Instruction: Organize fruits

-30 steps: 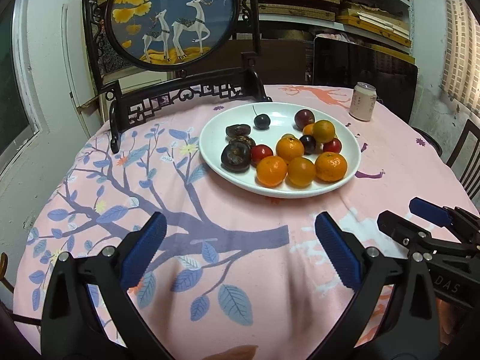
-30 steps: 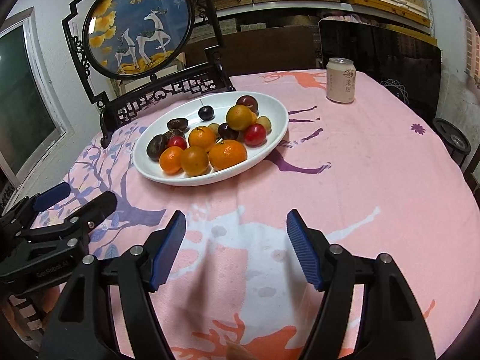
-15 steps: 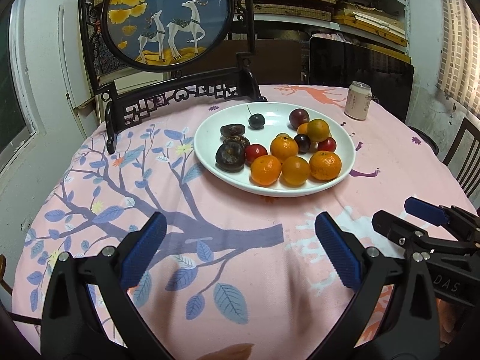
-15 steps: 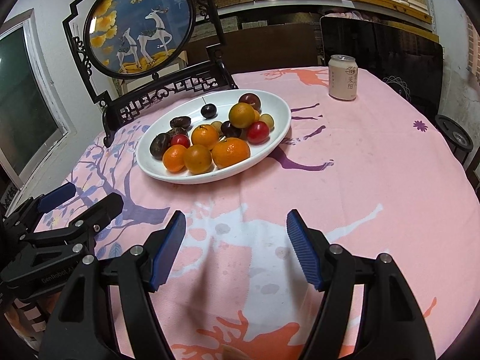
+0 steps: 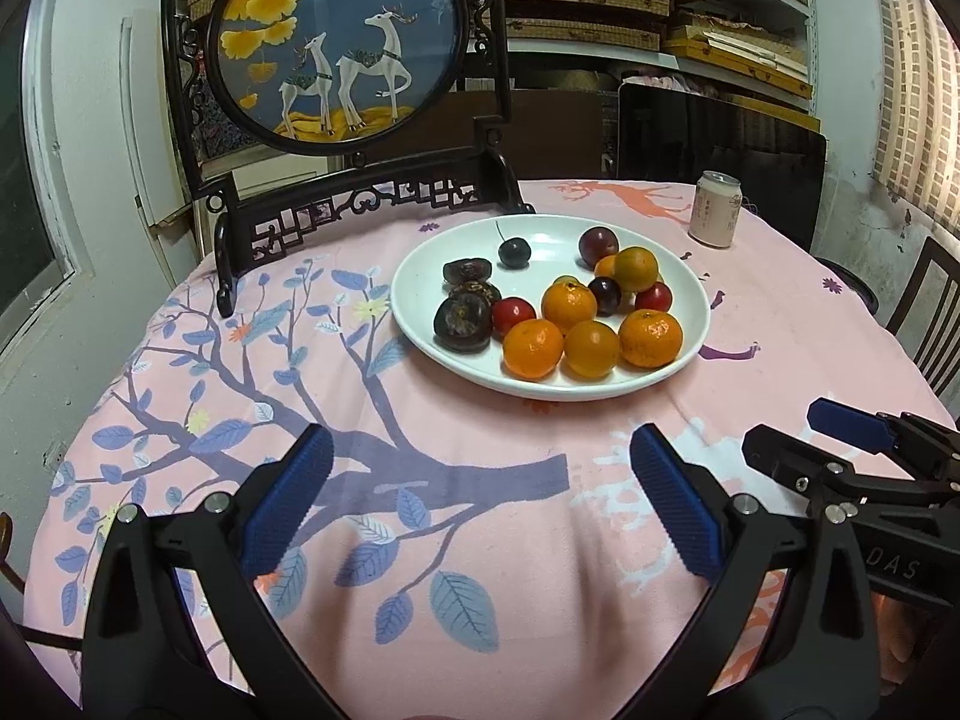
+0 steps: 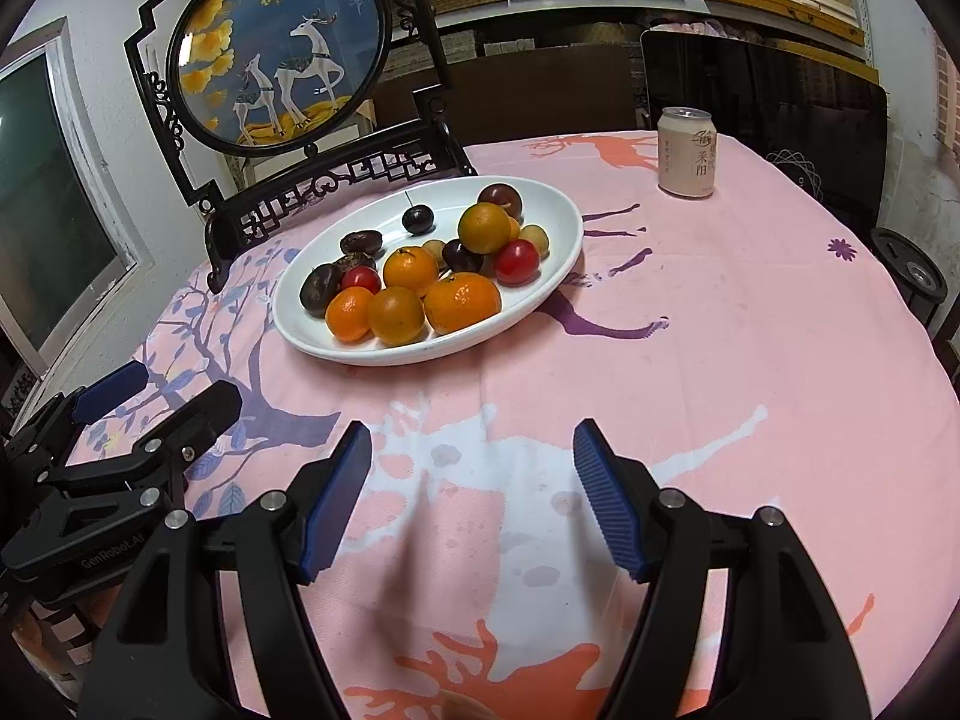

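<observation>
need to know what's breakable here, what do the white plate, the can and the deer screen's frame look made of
White plate: probably glazed ceramic; glossy, with light reflections on its rim.
Can: likely thin aluminium; silvery top rim, matte pale printed wall.
Deer screen's frame: seems dark carved wood with a lacquered sheen and openwork fretwork; moulded resin cannot be ruled out.
</observation>
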Tool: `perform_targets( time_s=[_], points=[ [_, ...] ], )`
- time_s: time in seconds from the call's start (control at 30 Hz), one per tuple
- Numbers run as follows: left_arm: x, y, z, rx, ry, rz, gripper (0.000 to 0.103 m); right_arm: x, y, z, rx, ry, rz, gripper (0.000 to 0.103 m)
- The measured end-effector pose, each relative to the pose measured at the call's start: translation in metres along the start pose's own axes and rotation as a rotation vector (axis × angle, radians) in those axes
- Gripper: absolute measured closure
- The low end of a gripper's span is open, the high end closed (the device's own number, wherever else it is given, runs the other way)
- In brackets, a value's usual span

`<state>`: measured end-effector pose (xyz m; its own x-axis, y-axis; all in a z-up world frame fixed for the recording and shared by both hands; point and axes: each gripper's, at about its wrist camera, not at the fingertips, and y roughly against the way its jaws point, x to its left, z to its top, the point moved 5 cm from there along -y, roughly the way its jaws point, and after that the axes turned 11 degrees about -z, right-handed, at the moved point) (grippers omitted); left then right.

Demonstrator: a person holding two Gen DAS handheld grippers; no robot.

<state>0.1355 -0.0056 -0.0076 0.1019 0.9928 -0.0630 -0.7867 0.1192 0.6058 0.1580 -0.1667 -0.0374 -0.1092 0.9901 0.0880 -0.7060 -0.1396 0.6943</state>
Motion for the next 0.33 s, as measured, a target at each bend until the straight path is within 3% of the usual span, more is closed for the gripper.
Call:
perform_targets(
  time_s=[0.33],
  points=[
    [0.0038,-0.0036,-0.0006,0.017,0.014,0.002,0.002,0.0001,-0.0006,-0.0004,0.005,0.000,0.001,0.033]
  ],
)
